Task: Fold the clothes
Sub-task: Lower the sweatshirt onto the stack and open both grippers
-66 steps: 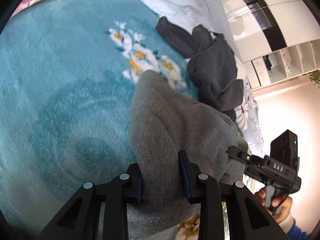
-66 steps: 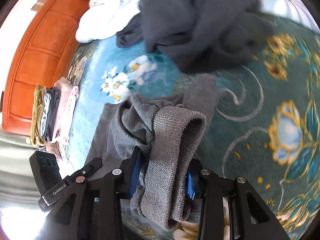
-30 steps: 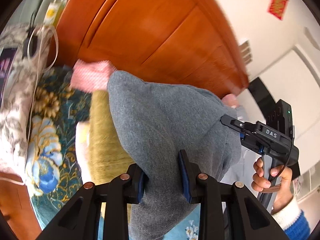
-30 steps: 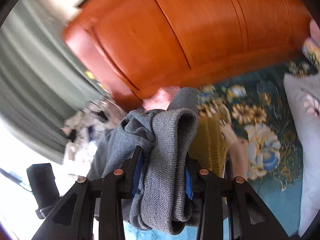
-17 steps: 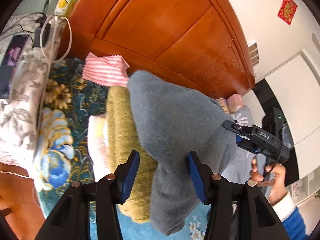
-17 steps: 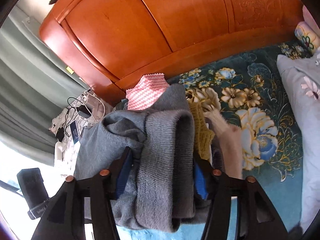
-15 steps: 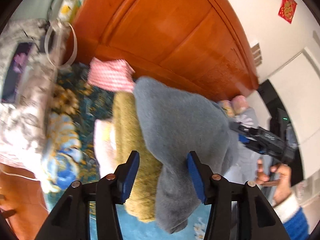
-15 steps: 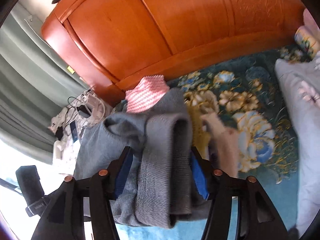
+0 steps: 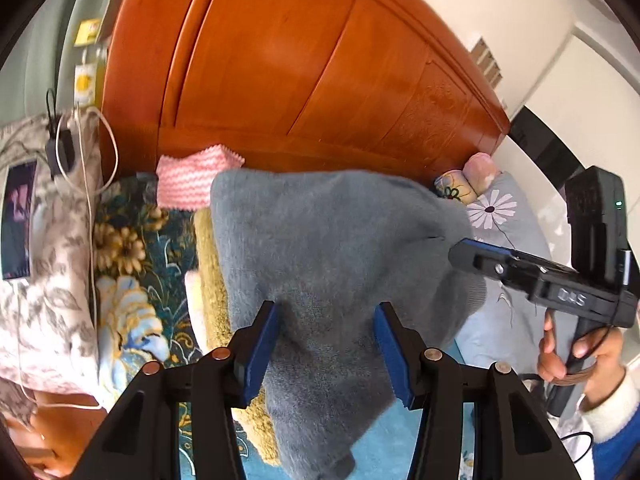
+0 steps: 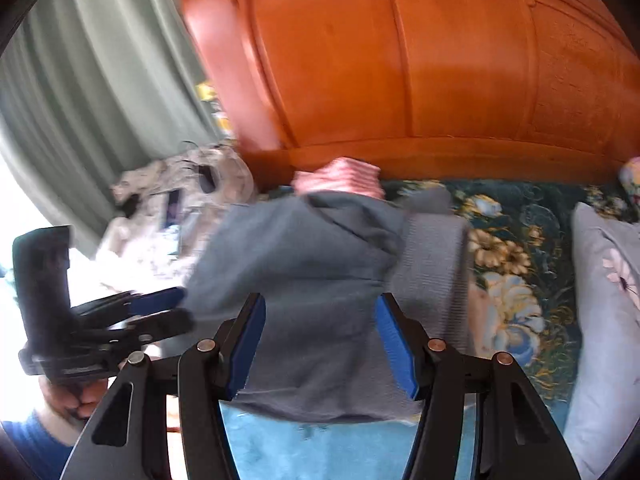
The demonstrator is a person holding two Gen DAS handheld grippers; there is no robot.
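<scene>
A folded grey sweater (image 9: 328,240) lies on top of a stack of folded clothes by the headboard: an olive-yellow piece (image 9: 210,280), a cream one (image 9: 194,300) and a pink striped one (image 9: 188,182). My left gripper (image 9: 328,312) is open, its blue pads on either side of the sweater's near edge and clear of the cloth. The right gripper (image 10: 320,302) is open too, straddling the sweater (image 10: 312,260) without pressing it. Each view shows the other gripper at the sweater's side: the right gripper (image 9: 464,254) and, blurred, the left gripper (image 10: 172,304).
An orange wooden headboard (image 9: 300,80) rises right behind the stack. The bed has a dark floral spread (image 9: 124,240) and a grey daisy pillow (image 9: 504,216) on the right. Cables and a charger (image 9: 60,152) lie on the left. A green curtain (image 10: 80,80) hangs beyond.
Both grippers carried the grey sweater from the bed's middle to the stack by the headboard, then opened and let go of it. It now rests on the olive-yellow piece.
</scene>
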